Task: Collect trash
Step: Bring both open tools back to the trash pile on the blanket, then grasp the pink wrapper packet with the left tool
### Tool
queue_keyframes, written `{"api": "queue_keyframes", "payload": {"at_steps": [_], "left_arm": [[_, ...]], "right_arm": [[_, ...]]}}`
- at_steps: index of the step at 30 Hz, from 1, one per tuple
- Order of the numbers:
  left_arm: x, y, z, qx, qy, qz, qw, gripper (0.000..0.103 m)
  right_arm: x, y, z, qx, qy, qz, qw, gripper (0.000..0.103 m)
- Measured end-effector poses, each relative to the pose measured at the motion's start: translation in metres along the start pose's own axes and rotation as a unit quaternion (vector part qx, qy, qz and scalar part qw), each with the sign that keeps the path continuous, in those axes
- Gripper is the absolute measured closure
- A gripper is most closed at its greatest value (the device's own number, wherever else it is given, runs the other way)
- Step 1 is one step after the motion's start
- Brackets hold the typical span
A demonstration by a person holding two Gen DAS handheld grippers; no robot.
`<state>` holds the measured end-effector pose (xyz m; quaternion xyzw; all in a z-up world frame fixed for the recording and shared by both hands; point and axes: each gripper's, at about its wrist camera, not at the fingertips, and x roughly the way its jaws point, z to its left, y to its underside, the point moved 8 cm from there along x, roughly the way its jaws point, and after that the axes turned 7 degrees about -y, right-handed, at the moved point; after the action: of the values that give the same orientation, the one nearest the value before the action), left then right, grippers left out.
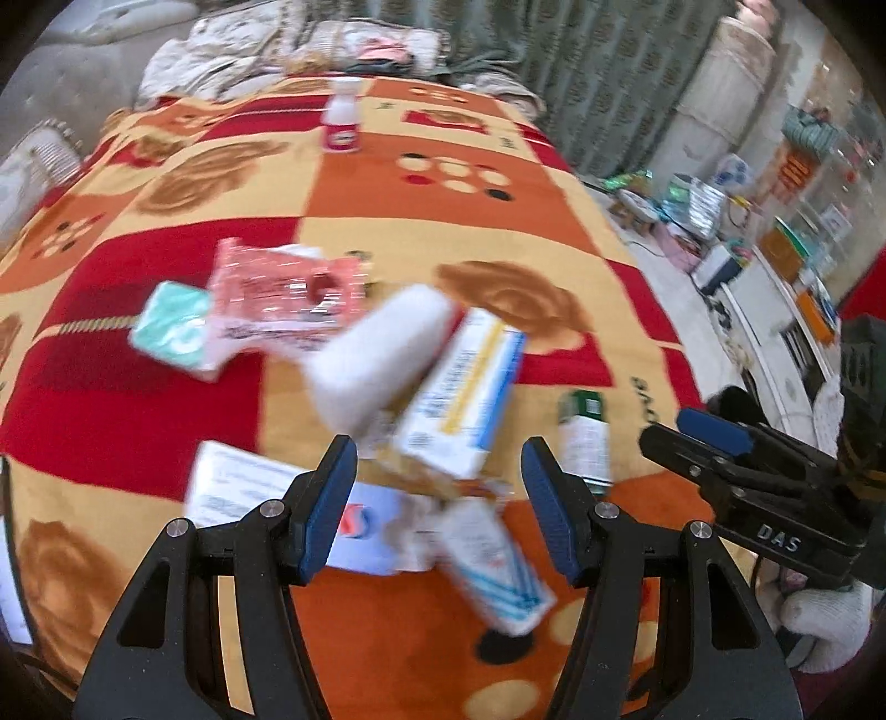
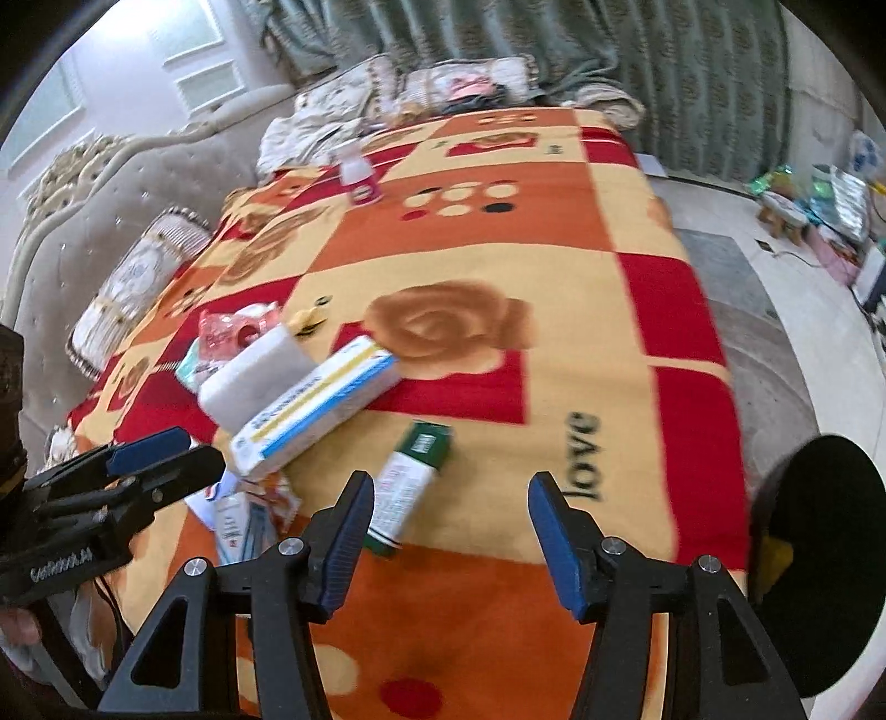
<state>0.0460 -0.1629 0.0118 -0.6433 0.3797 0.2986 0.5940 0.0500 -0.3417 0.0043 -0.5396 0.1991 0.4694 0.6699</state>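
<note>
Trash lies in a heap on a bed blanket (image 1: pixel 443 221): a white and blue box (image 1: pixel 462 399), a white foam block (image 1: pixel 382 354), a pink wrapper (image 1: pixel 282 293), a teal packet (image 1: pixel 171 327), a small striped carton (image 1: pixel 493 559) and a green and white box (image 1: pixel 584 437). My left gripper (image 1: pixel 440 504) is open and empty, hovering just above the striped carton. My right gripper (image 2: pixel 448 531) is open and empty, just right of the green and white box (image 2: pixel 412 487). The white and blue box (image 2: pixel 315 404) lies left of it. A small bottle (image 1: pixel 343 122) stands far back.
Pillows and bedding (image 1: pixel 310 50) lie at the bed's far end. A padded headboard (image 2: pixel 83 221) is at the left. Cluttered floor and shelves (image 1: pixel 775 238) are to the right. A black round object (image 2: pixel 819 559) sits at the right edge of the right wrist view.
</note>
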Motion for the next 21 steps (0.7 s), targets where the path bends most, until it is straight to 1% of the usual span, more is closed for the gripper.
{"api": "queue_keyframes", "payload": {"at_steps": [6, 11, 13, 14, 17, 21], "left_arm": [[0.002, -0.009, 0.057, -0.039, -0.025, -0.001, 0.9989, 0.042], [0.003, -0.017, 0.093, -0.067, -0.034, -0.002, 0.9972, 0.042], [0.005, -0.02, 0.102, -0.074, -0.031, 0.001, 0.9967, 0.042], [0.007, -0.022, 0.106, -0.076, -0.03, 0.001, 0.9966, 0.042], [0.01, -0.029, 0.112, -0.079, -0.029, -0.001, 0.9964, 0.042], [0.014, -0.041, 0.115, -0.083, -0.017, -0.008, 0.9963, 0.042]], "right_arm": [[0.018, -0.007, 0.029, -0.022, -0.015, 0.014, 1.0, 0.046], [0.031, -0.015, 0.05, -0.035, -0.033, 0.022, 0.999, 0.044], [0.038, -0.02, 0.06, -0.043, -0.042, 0.025, 0.998, 0.035], [0.043, -0.022, 0.067, -0.047, -0.051, 0.029, 0.997, 0.033], [0.054, -0.027, 0.082, -0.055, -0.066, 0.04, 0.995, 0.033], [0.064, -0.032, 0.09, -0.067, -0.065, 0.046, 0.995, 0.032]]}}
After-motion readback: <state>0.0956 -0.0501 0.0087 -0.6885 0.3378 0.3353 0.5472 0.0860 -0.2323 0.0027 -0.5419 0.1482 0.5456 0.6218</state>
